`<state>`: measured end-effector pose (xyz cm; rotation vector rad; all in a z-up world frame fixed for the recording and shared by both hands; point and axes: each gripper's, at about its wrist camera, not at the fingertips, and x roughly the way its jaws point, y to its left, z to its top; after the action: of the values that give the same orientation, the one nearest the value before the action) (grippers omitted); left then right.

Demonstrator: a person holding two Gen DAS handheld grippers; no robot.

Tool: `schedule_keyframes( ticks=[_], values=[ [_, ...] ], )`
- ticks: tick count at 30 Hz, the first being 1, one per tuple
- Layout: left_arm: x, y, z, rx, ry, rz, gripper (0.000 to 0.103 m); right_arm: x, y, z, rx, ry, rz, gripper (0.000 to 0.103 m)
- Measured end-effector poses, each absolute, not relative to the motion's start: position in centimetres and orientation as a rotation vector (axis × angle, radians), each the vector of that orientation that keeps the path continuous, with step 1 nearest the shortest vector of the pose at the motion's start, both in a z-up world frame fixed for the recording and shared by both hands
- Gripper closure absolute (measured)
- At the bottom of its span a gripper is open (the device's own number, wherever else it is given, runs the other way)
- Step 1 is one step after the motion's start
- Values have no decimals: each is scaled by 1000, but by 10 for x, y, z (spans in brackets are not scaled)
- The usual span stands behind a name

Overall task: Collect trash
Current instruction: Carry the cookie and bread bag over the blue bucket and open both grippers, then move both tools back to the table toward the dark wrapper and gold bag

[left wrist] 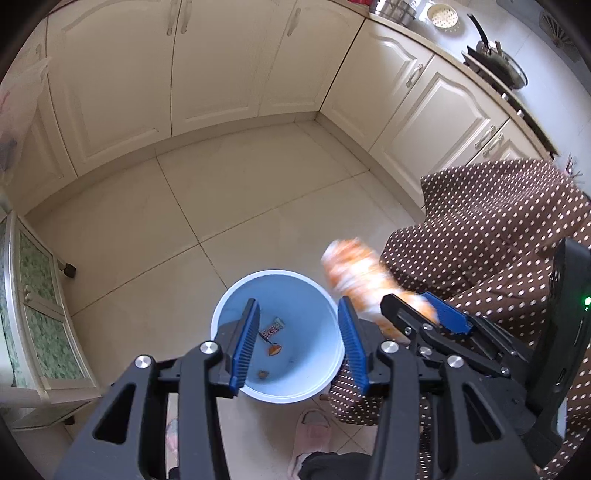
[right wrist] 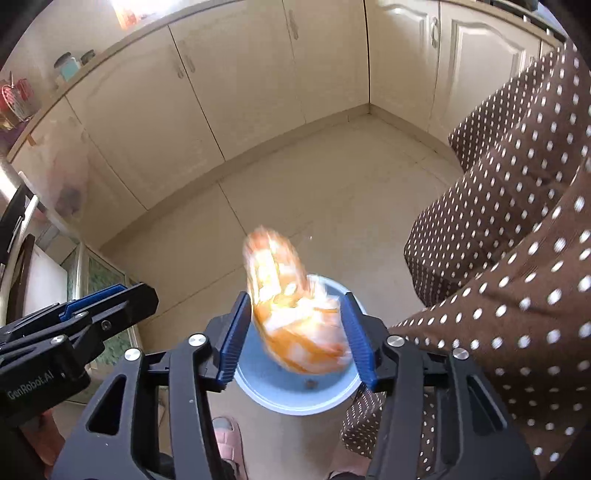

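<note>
Two blue fingers of the right hand-held gripper [right wrist: 297,332] stand wide apart. Between them, over the round pale-blue plastic bin [right wrist: 258,391], a crinkly orange-and-white wrapper [right wrist: 295,317] looks light and floppy; pinch its middle.

Home kitchen, seen from my grippers. Cream cabinet doors [left wrist: 218,62] with arched panels and metal handles wrap corner; pale floor tiles [left wrist: 236,192] below. Countertop [left wrist: 452,55] on my right carries gas hob with lidded pan [left wrist: 498,61], perforated strainer [left wrist: 442,16], steel pots. In right wrist view, jars [right wrist: 68,66] on counter at left. Small glass-front cabinet [left wrist: 40,306] by wall, pink slipper [left wrist: 310,432] on floor, polka-dot cloth [left wrist: 491,229] beside me. Blue waste bin [left wrist: 236,295] on tiles.
</note>
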<state>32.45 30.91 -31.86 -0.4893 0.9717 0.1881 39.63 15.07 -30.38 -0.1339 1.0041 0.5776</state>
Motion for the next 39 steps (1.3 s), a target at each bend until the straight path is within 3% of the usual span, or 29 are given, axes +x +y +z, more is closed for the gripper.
schedule_keyframes(
  ticks=[9, 19, 28, 39],
  values=[
    [305, 305, -283, -481, 923, 195, 60, 373, 142, -271, -174, 951, 570, 48],
    [257, 268, -197, -425, 790, 150, 59, 302, 103, -158, -260, 707, 510, 48],
    [229, 165, -111, -309, 651, -9, 51, 249, -14, -74, -182, 536, 373, 43],
    [263, 6, -92, -213, 683, -264, 49, 241, -199, -63, -35, 512, 92, 41]
  ],
)
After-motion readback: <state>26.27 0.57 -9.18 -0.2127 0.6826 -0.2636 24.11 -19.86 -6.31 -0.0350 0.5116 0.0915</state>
